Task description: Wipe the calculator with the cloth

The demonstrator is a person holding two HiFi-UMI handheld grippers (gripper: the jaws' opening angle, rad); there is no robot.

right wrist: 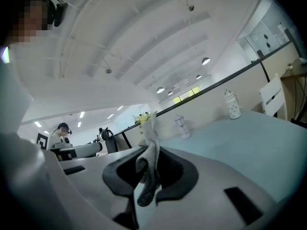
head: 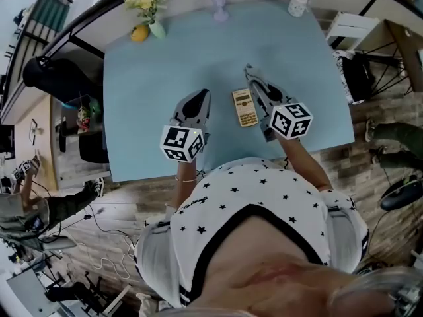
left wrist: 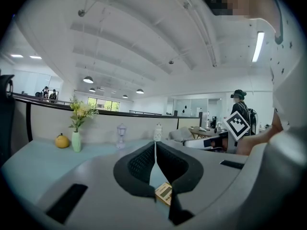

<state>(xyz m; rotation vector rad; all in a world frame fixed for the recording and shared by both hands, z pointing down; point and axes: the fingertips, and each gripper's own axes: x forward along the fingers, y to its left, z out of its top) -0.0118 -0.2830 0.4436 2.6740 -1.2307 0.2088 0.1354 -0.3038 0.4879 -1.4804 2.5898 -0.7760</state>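
Only its own view shows right gripper (right wrist: 147, 146) jaws clamping the cloth (right wrist: 153, 155); left gripper (left wrist: 155, 145) jaws closed, empty.

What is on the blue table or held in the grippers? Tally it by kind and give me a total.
calculator: 1
cloth, clamped in the right gripper: 1
vase of flowers: 1
yellow fruit: 1
clear glass ornament: 1
white spotted jar: 1
Total: 6
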